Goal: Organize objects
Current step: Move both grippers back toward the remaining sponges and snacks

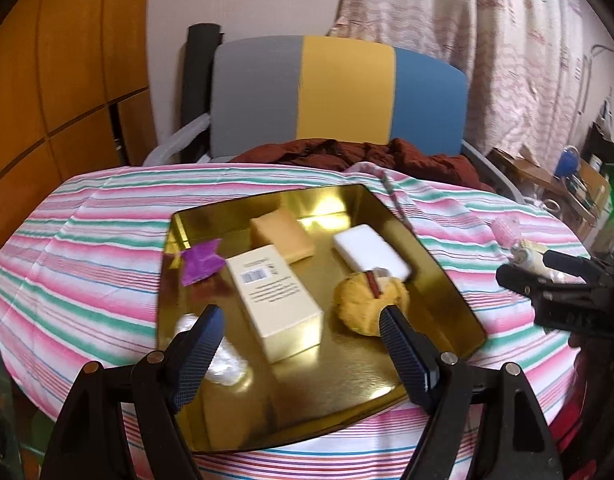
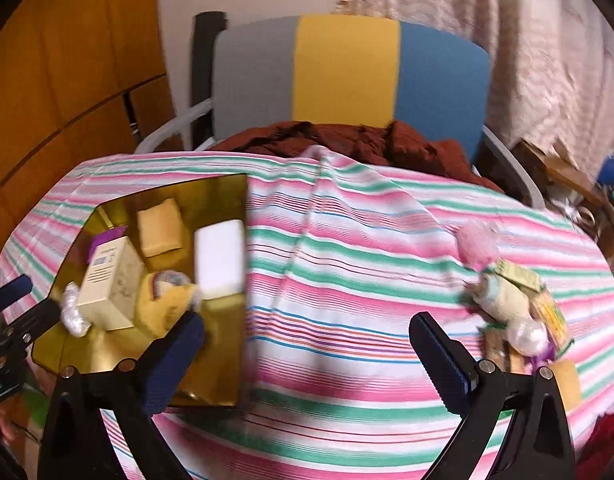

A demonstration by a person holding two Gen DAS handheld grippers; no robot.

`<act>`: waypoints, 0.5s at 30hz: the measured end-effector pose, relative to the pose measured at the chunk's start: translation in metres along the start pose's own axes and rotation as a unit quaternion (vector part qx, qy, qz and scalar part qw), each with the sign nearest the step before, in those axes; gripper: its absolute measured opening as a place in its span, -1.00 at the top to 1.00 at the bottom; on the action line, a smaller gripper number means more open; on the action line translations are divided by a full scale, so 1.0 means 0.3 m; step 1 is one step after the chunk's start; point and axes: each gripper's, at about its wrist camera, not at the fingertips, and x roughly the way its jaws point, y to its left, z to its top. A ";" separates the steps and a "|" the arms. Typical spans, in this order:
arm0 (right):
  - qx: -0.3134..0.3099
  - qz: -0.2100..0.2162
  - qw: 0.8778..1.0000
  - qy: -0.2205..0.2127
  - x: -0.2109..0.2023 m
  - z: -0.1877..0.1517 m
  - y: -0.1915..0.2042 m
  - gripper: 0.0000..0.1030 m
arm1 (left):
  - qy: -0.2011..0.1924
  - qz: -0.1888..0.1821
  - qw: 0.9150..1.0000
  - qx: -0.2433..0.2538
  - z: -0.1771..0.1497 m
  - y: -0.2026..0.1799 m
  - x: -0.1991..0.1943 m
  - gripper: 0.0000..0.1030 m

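Striped tablecloth point(image 2: 347, 280) | loose pile point(image 2: 519, 312) right of frame, nearest right gripper point(image 2: 307, 344) | both grippers' jaws apart, left gripper point(image 1: 301, 332) over gold tray point(image 1: 347, 380)

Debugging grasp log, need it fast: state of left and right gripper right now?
Left gripper: open, holding nothing, over the gold tray.
Right gripper: open, holding nothing, over the striped tablecloth.

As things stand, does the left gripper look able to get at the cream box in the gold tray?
Probably yes. The left gripper is open and hangs over the gold tray, with the cream box lying between its fingers. Nothing covers the box; the yellow pouch beside it leaves a gap.
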 end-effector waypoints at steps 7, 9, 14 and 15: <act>0.083 -0.030 0.996 0.015 -0.018 -0.006 -0.269 -1.00 | 0.003 -0.038 0.999 0.039 0.023 -0.110 0.007 -0.57; 0.108 -0.039 0.993 0.013 -0.032 -0.005 -0.348 -1.00 | 0.001 -0.052 0.997 0.052 0.033 -0.149 0.005 -0.57; 0.182 -0.076 0.980 -0.004 -0.085 -0.012 -0.593 -1.00 | 0.000 -0.100 0.991 0.090 0.063 -0.279 0.013 -0.57; 0.204 -0.082 0.976 -0.008 -0.095 -0.021 -0.655 -1.00 | 0.002 -0.109 0.989 0.099 0.068 -0.311 0.018 -0.57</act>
